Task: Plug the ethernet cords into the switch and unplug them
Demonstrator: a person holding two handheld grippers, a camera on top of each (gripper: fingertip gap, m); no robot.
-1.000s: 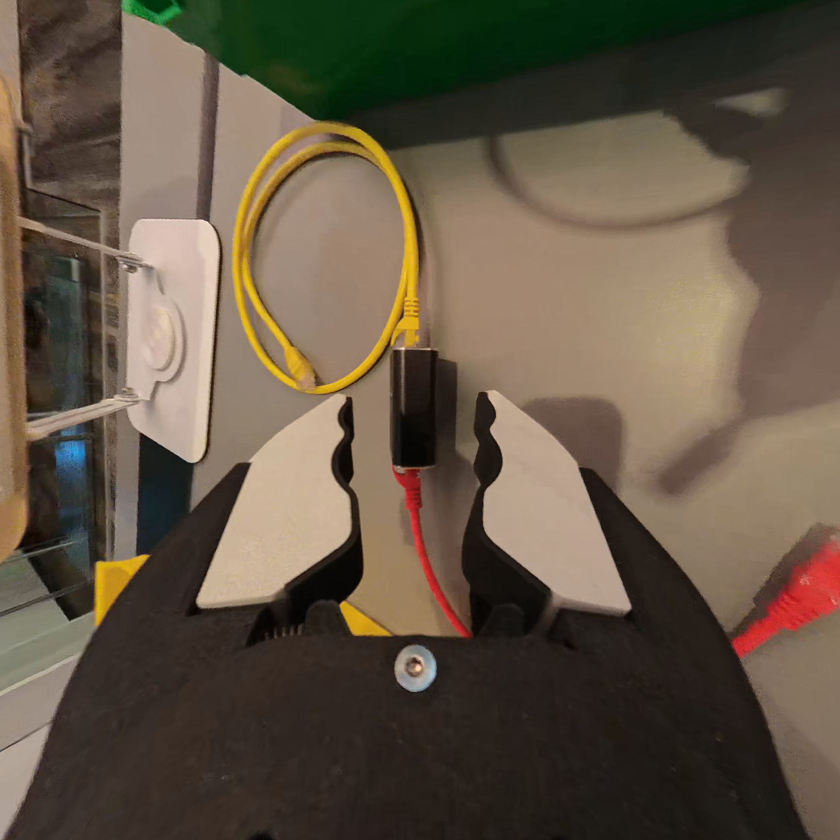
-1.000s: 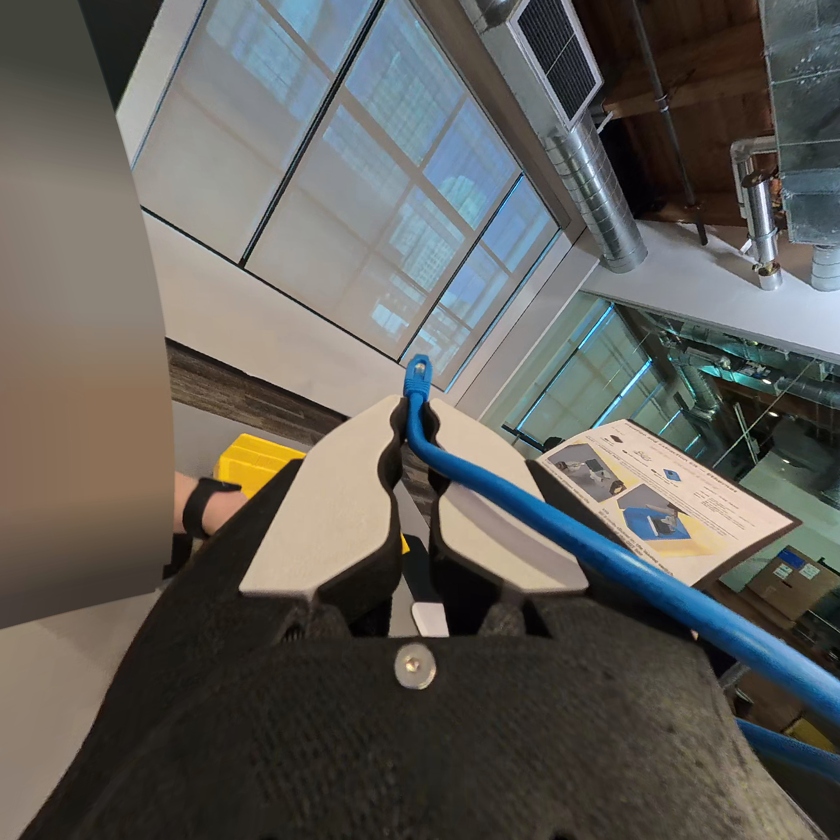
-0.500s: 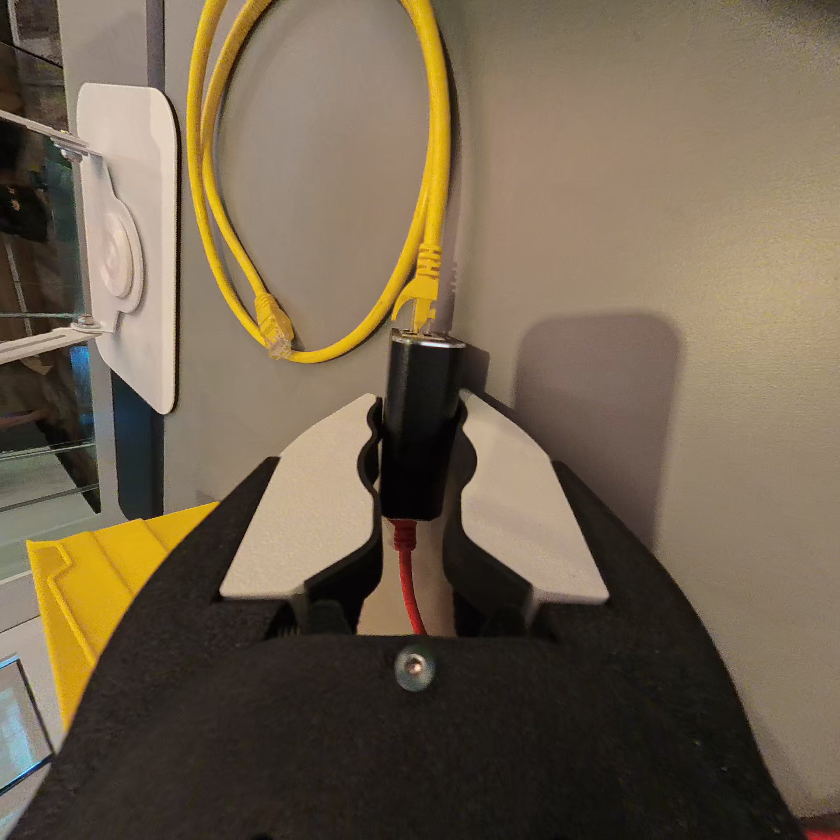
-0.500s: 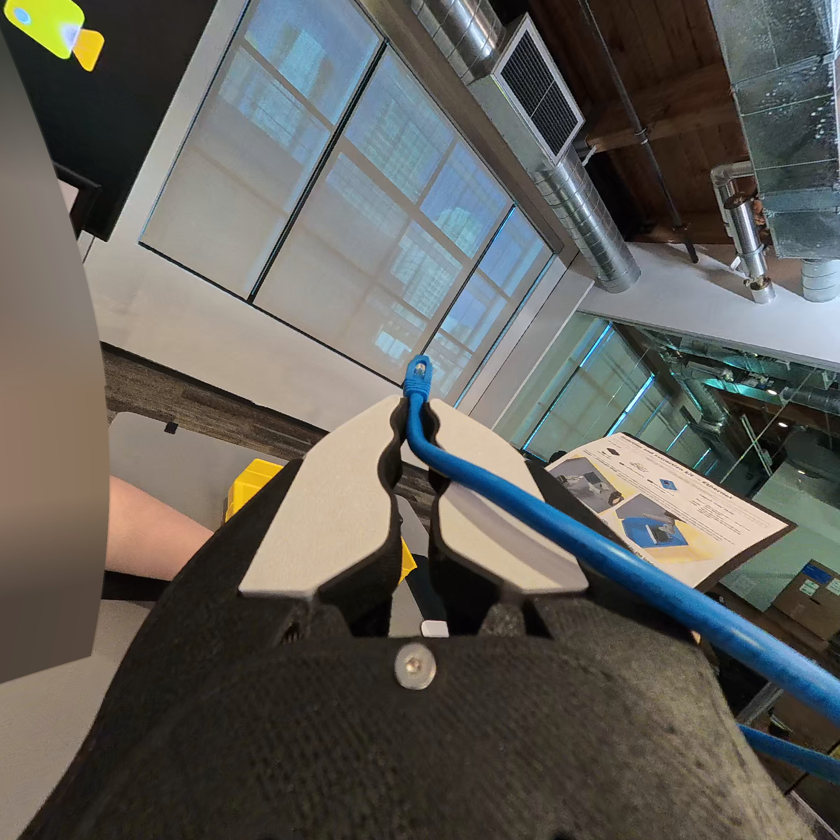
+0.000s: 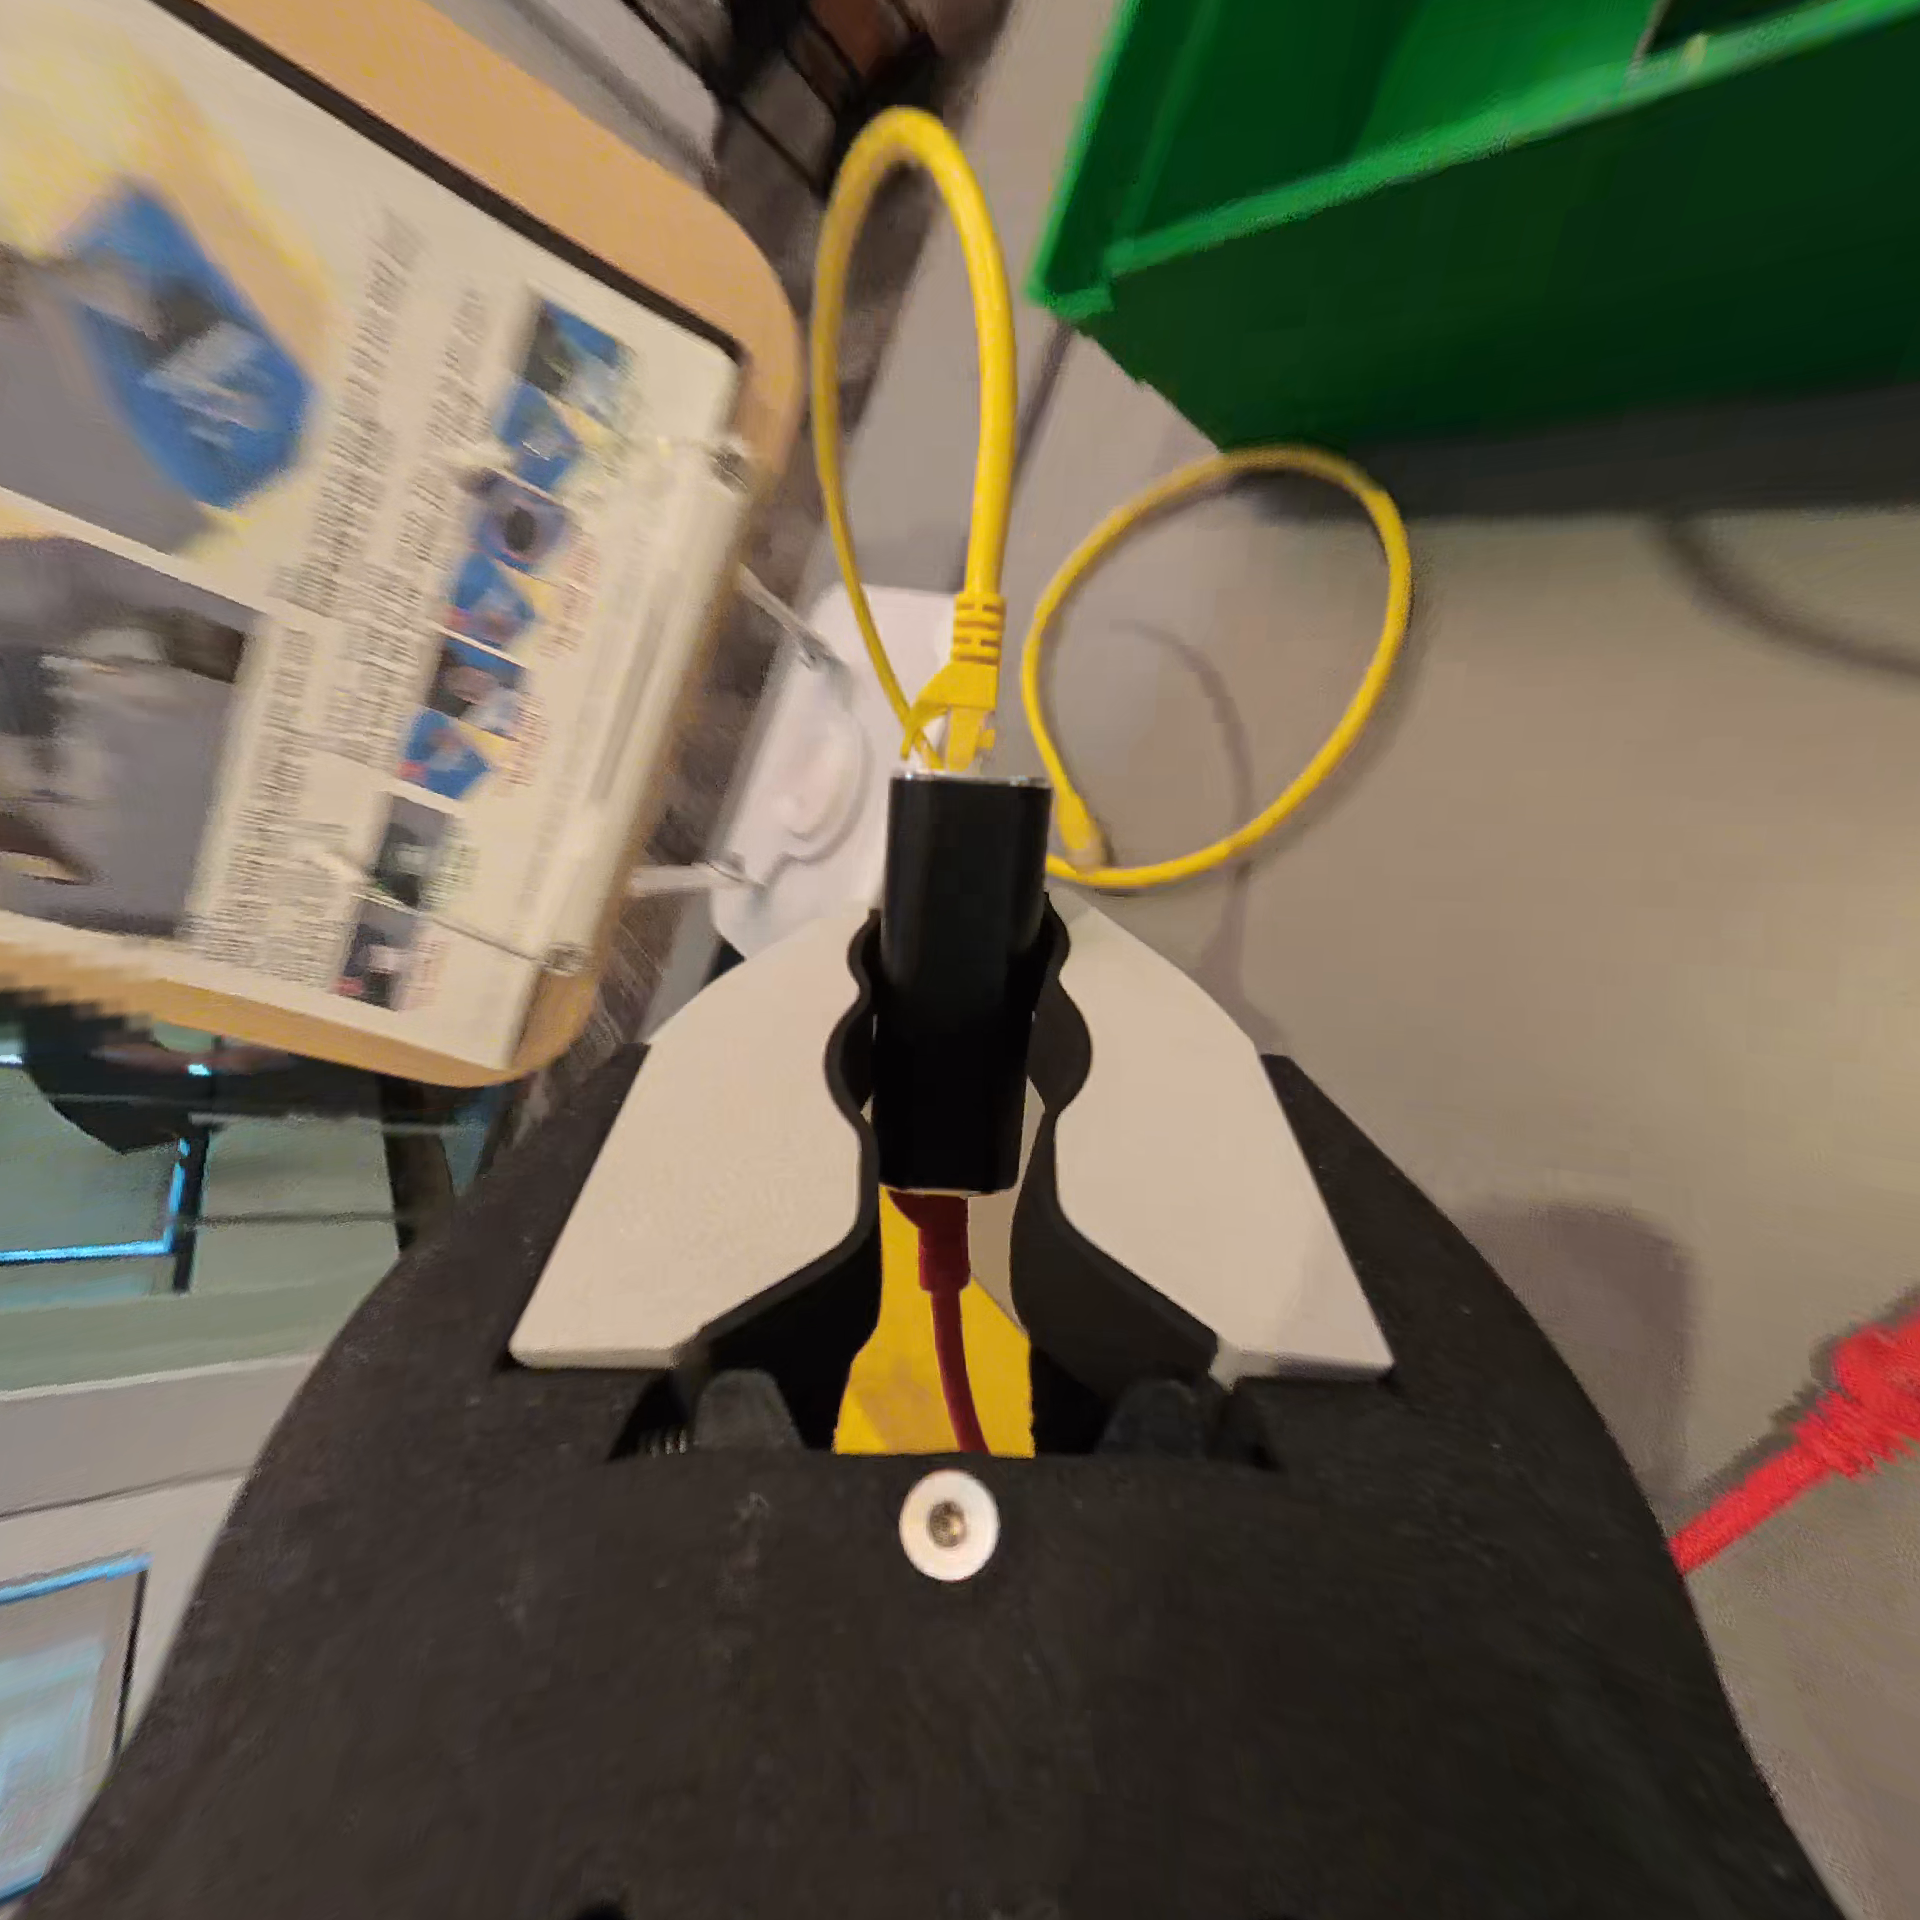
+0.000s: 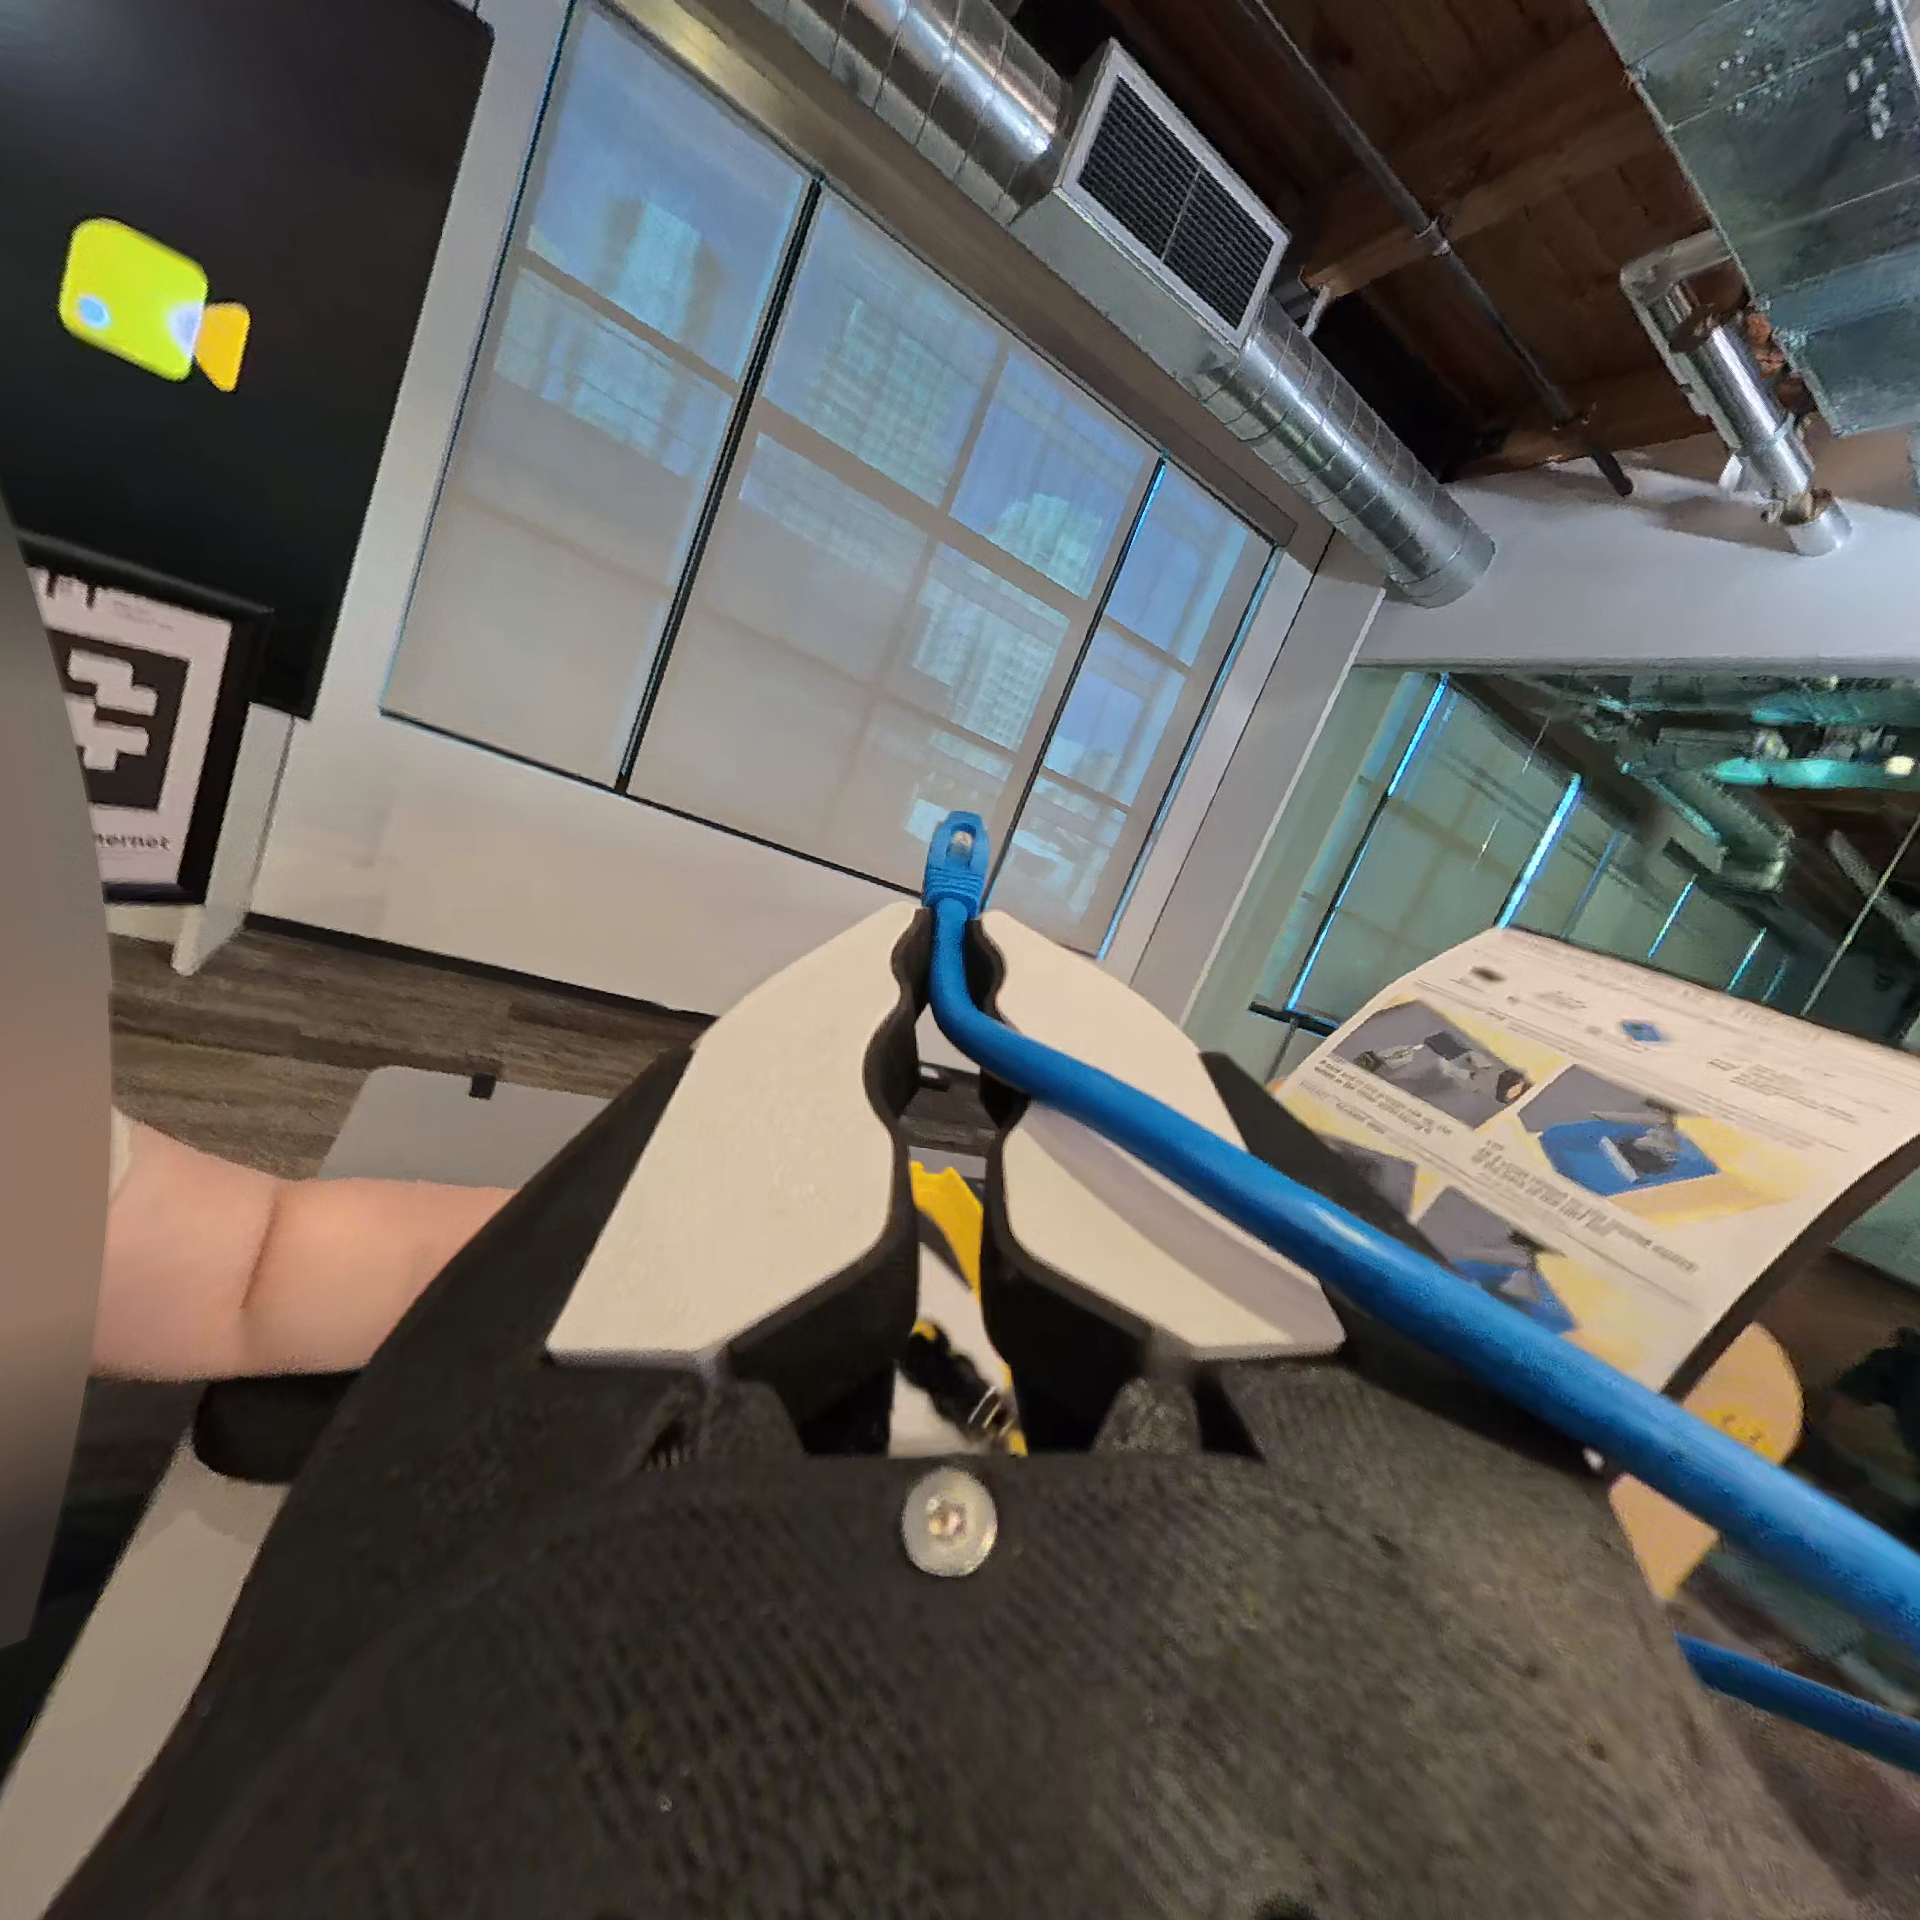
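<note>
In the left wrist view my left gripper (image 5: 958, 940) is shut on a small black switch (image 5: 961, 987) and holds it off the grey table (image 5: 1558, 883). A yellow ethernet cord (image 5: 982, 644) is plugged into the switch's far end and loops up and round; its free plug (image 5: 1081, 836) lies on the table. A red cord (image 5: 951, 1340) is plugged into the near end. In the right wrist view my right gripper (image 6: 951, 920) is shut on a blue ethernet cord (image 6: 1195, 1132) just behind its plug (image 6: 954, 857), raised and pointing at the windows.
A green bin (image 5: 1455, 208) stands at the back right. An instruction sheet on a wooden stand (image 5: 343, 582) with a white base (image 5: 800, 769) is at the left. A loose red cord (image 5: 1818, 1444) lies at the right. A person's forearm (image 6: 291, 1278) shows beside a yellow bin (image 6: 951, 1195). There is about 35 cm between the tips of the two grippers.
My left gripper closed on the black switch and has lifted and tilted it, dragging the yellow cord's loop up. My right gripper still holds the blue cord and has swung slightly.
</note>
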